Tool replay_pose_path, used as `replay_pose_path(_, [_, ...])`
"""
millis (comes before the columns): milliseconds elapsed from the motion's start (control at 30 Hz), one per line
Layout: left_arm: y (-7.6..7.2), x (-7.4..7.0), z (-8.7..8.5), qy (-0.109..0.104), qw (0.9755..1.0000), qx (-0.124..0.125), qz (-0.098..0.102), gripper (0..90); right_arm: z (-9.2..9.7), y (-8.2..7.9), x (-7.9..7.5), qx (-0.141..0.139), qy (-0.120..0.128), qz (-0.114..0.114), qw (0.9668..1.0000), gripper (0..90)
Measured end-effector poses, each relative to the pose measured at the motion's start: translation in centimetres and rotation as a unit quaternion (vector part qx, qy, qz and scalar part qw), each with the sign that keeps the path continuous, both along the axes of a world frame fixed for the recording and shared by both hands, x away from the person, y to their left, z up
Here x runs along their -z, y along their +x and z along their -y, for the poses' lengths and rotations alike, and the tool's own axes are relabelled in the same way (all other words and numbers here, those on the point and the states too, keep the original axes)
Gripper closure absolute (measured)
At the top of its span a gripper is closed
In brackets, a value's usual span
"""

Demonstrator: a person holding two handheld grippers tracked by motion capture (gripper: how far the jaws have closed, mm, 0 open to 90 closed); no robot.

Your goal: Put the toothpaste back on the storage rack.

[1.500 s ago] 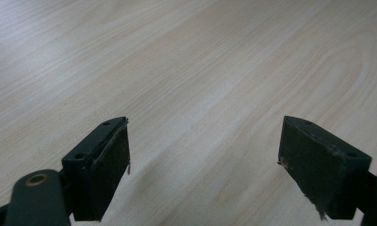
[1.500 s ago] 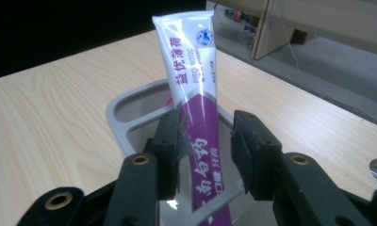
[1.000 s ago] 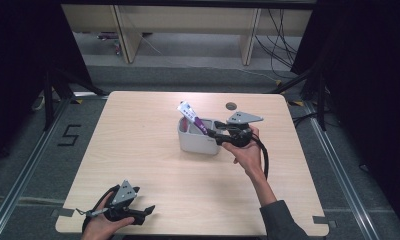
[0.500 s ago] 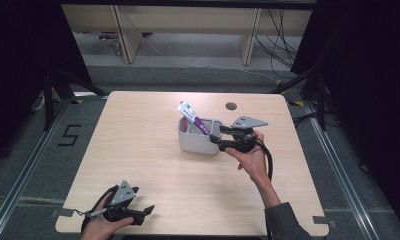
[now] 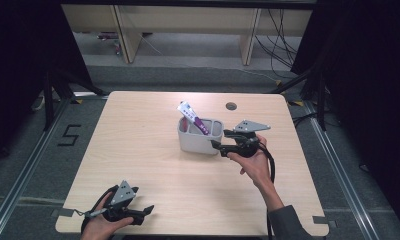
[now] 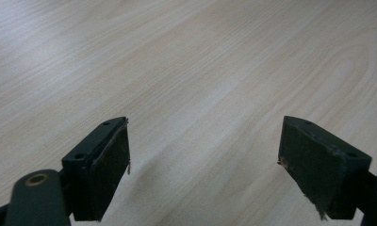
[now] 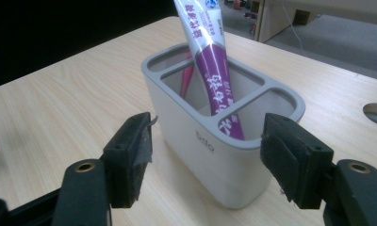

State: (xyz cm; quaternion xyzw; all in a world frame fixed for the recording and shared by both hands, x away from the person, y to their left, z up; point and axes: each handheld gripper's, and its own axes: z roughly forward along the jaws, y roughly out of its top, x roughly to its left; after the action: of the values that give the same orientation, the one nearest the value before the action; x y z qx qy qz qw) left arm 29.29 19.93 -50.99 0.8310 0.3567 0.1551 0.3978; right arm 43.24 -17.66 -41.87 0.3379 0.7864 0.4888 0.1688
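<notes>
A grey holder [image 5: 200, 136] is seen standing near the middle of the wooden table [image 5: 153, 165], a bit toward the far side. It is split into compartments. A toothpaste tube [image 7: 214, 70], white at the top and purple lower down, is stood in it at a tilt, with its top leaning to the far left. A thin pink thing [image 7: 187, 80], maybe a toothbrush, is tucked behind the tube, but it cannot be told for sure.

The right gripper [image 5: 221, 139] is held just to the right of the holder. Its 2 jaws are spread wide and nothing is gripped between them. In the right gripper view [image 7: 208, 162] the holder's near end is seen between the 2 pads, which stand apart from its walls.

The left gripper [image 5: 144, 212] is rested far away, at the near left edge of the table. Its jaws are also spread wide, and bare wood is seen between them in the left gripper view [image 6: 205, 165].

A round hole [image 5: 231, 106] is cut in the table behind the holder.

The tube looks put away already, so that part seems done. If the holder is to be moved or steadied, that is yet to be done, since it is not gripped.
</notes>
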Motion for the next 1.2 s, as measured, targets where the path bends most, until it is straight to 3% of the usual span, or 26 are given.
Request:
replay_pose_path(33, [0.0,0.0,-0.1,0.005,1.0000,0.002,-0.001,16.6,-0.1,-0.2,0.1,0.000,0.012,-0.009,0.9999,34.6])
replay_pose_path(100, [0.1,0.0,-0.1,0.007,1.0000,-0.001,0.000,16.6,0.1,-0.3,0.1,-0.003,0.001,-0.001,1.0000,33.4])
replay_pose_path(133, [0.1,0.0,-0.1,0.005,1.0000,-0.001,-0.002,16.6,0.1,-0.6,0.1,0.003,0.004,-0.016,0.9999,33.0])
replay_pose_path(200, [0.1,0.0,-0.2,0.005,1.0000,-0.003,-0.002,16.6,0.2,-0.8,0.2,0.007,0.010,-0.015,0.9998,32.5])
replay_pose_path(233, [0.0,0.0,-0.2,0.005,1.0000,-0.003,-0.003,16.6,0.3,-0.7,0.3,-0.004,0.007,-0.005,1.0000,32.1])
replay_pose_path(300, [0.0,0.0,-0.2,0.004,1.0000,-0.004,-0.003,16.6,0.4,-0.9,0.3,-0.002,0.009,-0.018,0.9998,31.5])
replay_pose_path(333, [0.0,0.0,-0.2,0.004,1.0000,-0.004,-0.003,16.6,0.6,-0.9,0.3,-0.005,0.005,-0.007,0.9999,31.3])
replay_pose_path(433, [0.1,0.0,-0.3,0.005,1.0000,-0.004,-0.002,16.6,0.6,-1.4,0.3,0.010,0.011,-0.031,0.9994,30.6])
replay_pose_path(467, [0.1,0.1,-0.2,-0.001,1.0000,-0.007,-0.002,16.6,0.8,-1.2,0.4,0.000,0.010,-0.014,0.9999,30.6])
replay_pose_path(500, [0.1,0.0,-0.4,0.009,0.9999,-0.007,-0.002,16.6,0.7,-1.4,0.4,0.001,0.015,-0.022,0.9996,30.5])
replay_pose_path(633, [0.1,0.0,-0.5,0.001,0.9999,-0.013,-0.003,16.6,0.9,-1.7,0.5,-0.002,0.010,-0.013,0.9999,29.9])
replay_pose_path(667, [0.1,0.0,-0.6,0.009,0.9999,-0.011,0.000,16.6,1.0,-1.7,0.6,-0.008,0.008,-0.016,0.9998,29.8])
replay_pose_path(733, [0.0,0.0,-0.5,0.003,0.9999,-0.012,-0.002,16.6,0.9,-2.0,0.7,-0.001,0.017,-0.025,0.9995,29.2])
replay_pose_path(767, [0.0,0.0,-0.6,0.004,0.9999,-0.011,-0.001,16.6,1.0,-1.9,0.7,-0.006,0.006,-0.013,0.9999,29.1])
replay_pose_path(833, [0.0,0.1,-0.6,0.003,0.9999,-0.016,-0.002,16.6,1.0,-2.3,0.9,-0.001,0.014,-0.029,0.9995,28.6])
replay_pose_path(867, [0.0,0.1,-0.7,0.005,0.9999,-0.014,-0.001,16.6,1.1,-2.2,0.9,-0.007,0.006,-0.020,0.9997,28.2])
replay_pose_path(900, [0.0,0.1,-0.7,0.006,0.9999,-0.013,-0.002,16.6,1.1,-2.4,0.9,-0.002,0.007,-0.031,0.9995,28.0])
replay_pose_path(1000, [-0.1,0.1,-0.8,0.006,0.9999,-0.016,-0.002,16.6,1.1,-2.7,1.1,-0.004,0.013,-0.035,0.9993,27.8])
replay_pose_path(1033, [-0.1,0.1,-0.8,0.002,0.9998,-0.021,-0.003,16.6,1.3,-2.6,1.2,-0.007,0.005,-0.024,0.9997,27.7])
replay_pose_path(1100, [-0.2,0.1,-0.8,0.003,0.9998,-0.021,-0.001,16.6,1.3,-2.7,1.3,-0.007,0.008,-0.032,0.9994,27.6])
replay_pose_path(1167, [-0.3,0.1,-0.8,0.005,0.9998,-0.018,-0.003,16.6,1.6,-2.7,1.4,-0.006,0.000,-0.024,0.9997,27.5])
replay_pose_path(1200, [-0.3,0.1,-0.8,0.007,0.9998,-0.016,-0.002,16.6,1.6,-3.1,1.4,0.002,0.004,-0.044,0.9990,27.5])
